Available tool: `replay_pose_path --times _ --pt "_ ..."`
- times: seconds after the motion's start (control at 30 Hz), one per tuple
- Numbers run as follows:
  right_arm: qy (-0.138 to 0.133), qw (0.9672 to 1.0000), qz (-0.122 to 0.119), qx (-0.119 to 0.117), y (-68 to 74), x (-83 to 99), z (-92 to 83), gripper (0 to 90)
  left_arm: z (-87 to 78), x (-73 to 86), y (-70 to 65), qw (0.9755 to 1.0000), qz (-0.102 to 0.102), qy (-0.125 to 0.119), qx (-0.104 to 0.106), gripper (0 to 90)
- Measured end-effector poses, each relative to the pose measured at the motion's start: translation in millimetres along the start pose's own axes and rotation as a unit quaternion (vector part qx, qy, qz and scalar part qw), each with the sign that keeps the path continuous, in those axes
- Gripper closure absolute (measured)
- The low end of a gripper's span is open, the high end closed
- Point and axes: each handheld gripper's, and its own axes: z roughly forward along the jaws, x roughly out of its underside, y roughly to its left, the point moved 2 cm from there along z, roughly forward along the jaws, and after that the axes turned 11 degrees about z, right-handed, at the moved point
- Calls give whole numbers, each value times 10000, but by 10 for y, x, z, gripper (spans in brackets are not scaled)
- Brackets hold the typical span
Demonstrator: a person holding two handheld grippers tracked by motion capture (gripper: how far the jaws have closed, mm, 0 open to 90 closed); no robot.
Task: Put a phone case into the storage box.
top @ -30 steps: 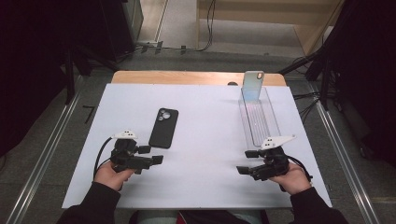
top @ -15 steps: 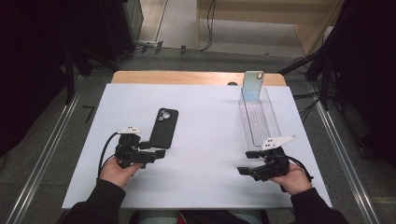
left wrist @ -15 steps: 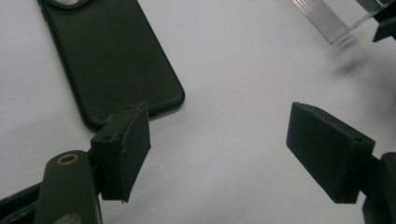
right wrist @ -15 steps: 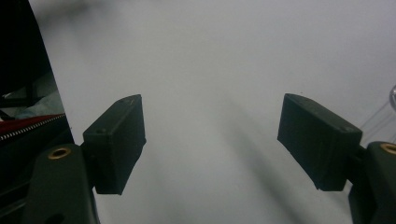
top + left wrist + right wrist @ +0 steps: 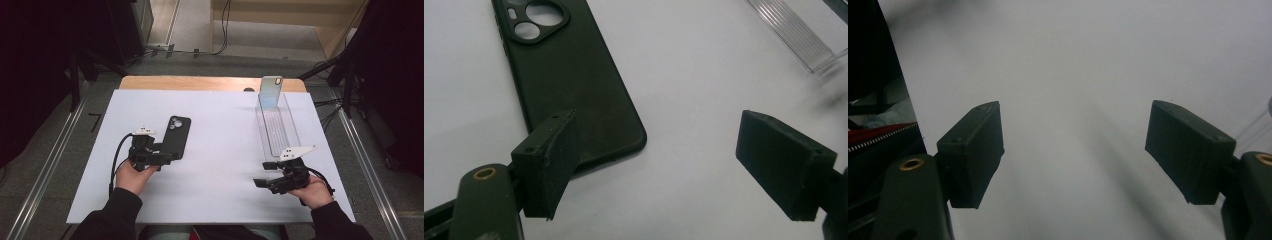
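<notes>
Stage: approach to the black phone case (image 5: 177, 136), no grasp made yet.

Lying flat on the white tabletop (image 5: 220, 200), left of centre, camera cut-outs toward the far edge. Near end of the case just at the left tool (image 5: 167, 156); in the left gripper view, case corner (image 5: 574, 85) under the left pad, most of the gap over bare tabletop. Left tool wide, jaws just opened further, nothing clamped between the pads. Still to do here: centre the gap over the case edge, close, lift.

Right tool (image 5: 265, 175) wide and holding nothing, low over bare tabletop near the right front, just short of the near end of the clear tray (image 5: 278, 131). Right gripper view: white surface between the pads (image 5: 973, 150), no object.

Second phone case (image 5: 270, 92), pale and glossy, standing upright at the far end of the clear tray. Judged as one item already stowed, black case remaining. Likely remainder: pick up, carry across, set into the tray.
</notes>
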Motion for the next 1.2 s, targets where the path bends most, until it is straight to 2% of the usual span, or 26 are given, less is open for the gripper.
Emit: replay_pose_path --times 0.03,0.13,0.23,0.3,0.33,0.63,0.87,1.03,1.2 --pt "4 10000 6 -4 2 1 -2 214 12 -26 -2 10000 -4 8 -68 185" --pt "11 10000 0 -5 9 6 -1 214 9 -79 -7 9999 77 -96 8 150" --pt "8 10000 10 -15 15 11 1 214 44 -145 14 9997 70 -216 38 114" --pt "4 10000 6 -11 17 12 0 214 79 -182 31 9994 62 -263 195 7" --pt "-3 10000 10 -15 18 12 0 214 83 -195 37 9993 122 -297 206 0" --pt "-10 10000 -4 -16 10 12 -7 214 192 -314 112 9995 66 -254 -160 0" --pt "-9 10000 -18 -30 7 12 0 214 282 -396 179 9985 -67 -379 -397 28" --pt "-18 10000 -2 -33 4 11 -9 214 376 -447 201 9980 -29 -285 -570 32" --pt "-18 10000 -12 -41 3 13 -12 214 475 -483 230 9964 -123 -293 -789 48"
